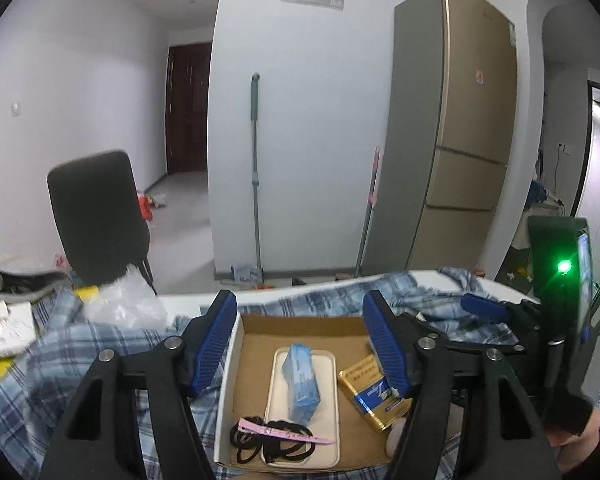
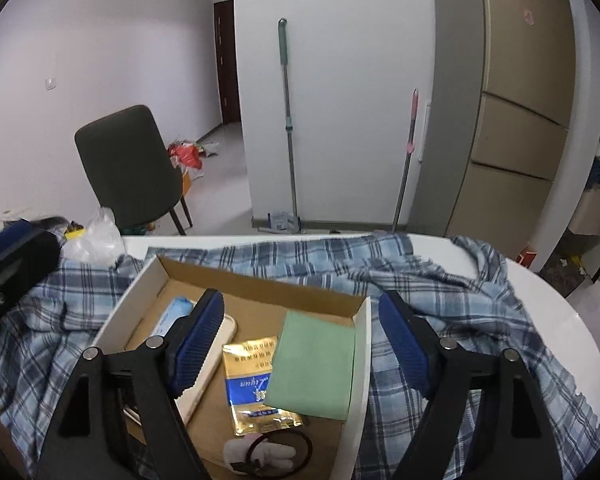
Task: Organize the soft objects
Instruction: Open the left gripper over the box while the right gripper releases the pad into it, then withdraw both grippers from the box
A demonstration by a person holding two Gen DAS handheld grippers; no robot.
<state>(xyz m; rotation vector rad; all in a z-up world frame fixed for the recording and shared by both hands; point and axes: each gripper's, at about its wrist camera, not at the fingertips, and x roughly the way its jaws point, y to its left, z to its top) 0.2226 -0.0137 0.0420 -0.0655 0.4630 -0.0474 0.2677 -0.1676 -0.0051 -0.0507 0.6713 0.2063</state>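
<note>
A shallow cardboard box (image 1: 300,326) (image 2: 260,284) sits on a blue plaid cloth (image 1: 100,344) (image 2: 440,280). In it lie a blue tissue pack (image 1: 301,380) on a cream phone case (image 1: 324,420), black hair ties (image 1: 260,444) with a pink clip (image 1: 284,434), a gold packet (image 1: 374,394) (image 2: 256,384), a folded green cloth (image 2: 314,364) and a small plush toy (image 2: 260,454). My left gripper (image 1: 300,340) is open above the box, empty. My right gripper (image 2: 300,336) is open over the green cloth, empty.
A clear plastic bag (image 1: 128,300) (image 2: 94,240) and white packages (image 1: 4,320) lie at the table's left. A dark chair (image 1: 96,216) stands behind. A mop (image 1: 256,176) and a fridge (image 1: 460,128) stand by the far wall. The white table edge (image 2: 560,312) curves right.
</note>
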